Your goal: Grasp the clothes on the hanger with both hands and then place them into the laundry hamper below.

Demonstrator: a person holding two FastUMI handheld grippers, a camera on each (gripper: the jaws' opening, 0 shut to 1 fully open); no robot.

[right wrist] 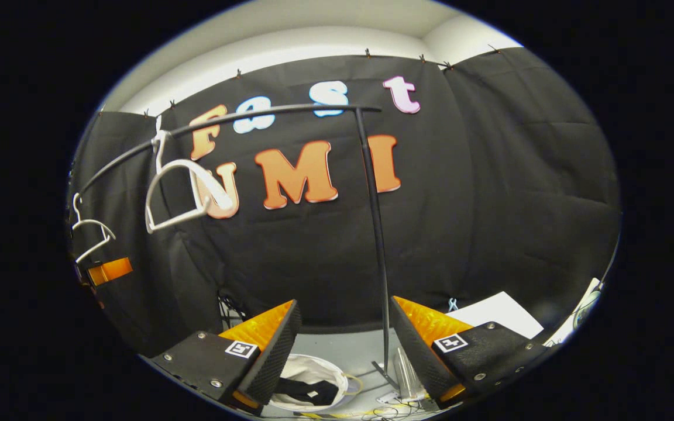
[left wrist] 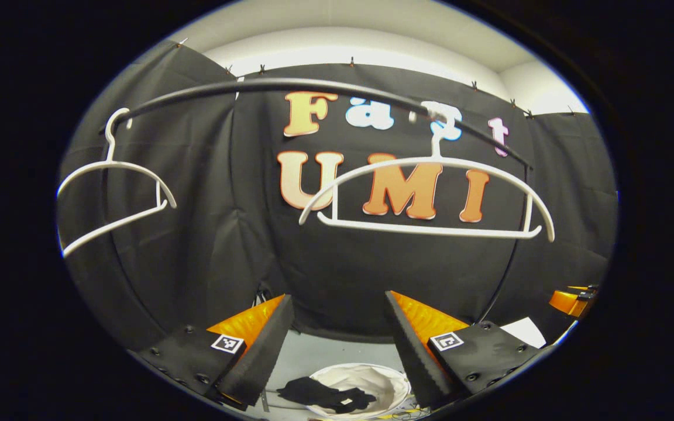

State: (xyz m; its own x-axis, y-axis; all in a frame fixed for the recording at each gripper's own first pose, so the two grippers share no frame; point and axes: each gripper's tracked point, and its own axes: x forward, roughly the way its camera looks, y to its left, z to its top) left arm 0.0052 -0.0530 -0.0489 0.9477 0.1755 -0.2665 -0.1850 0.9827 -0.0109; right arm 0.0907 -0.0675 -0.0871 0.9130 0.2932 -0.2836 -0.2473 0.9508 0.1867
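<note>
A black garment (left wrist: 325, 394) lies in the round white laundry hamper (left wrist: 392, 383) on the floor, low between the fingers of my left gripper (left wrist: 337, 339), which is open and holds nothing. Two bare white hangers (left wrist: 430, 199) (left wrist: 112, 193) hang from the black rail (left wrist: 313, 88) above. In the right gripper view the same hamper (right wrist: 313, 368) with the black garment (right wrist: 308, 390) sits at the lower left, and my right gripper (right wrist: 343, 345) stands open and empty. The other gripper (right wrist: 109, 271) shows far left, and one bare hanger (right wrist: 188, 196) hangs on the rail (right wrist: 290, 111).
The rack's upright black pole (right wrist: 375, 245) rises from its foot (right wrist: 387, 371) just right of the hamper. White paper (right wrist: 498, 313) lies on the floor at the right. Cables (right wrist: 366, 412) run along the floor in front. Black cloth walls close the booth behind.
</note>
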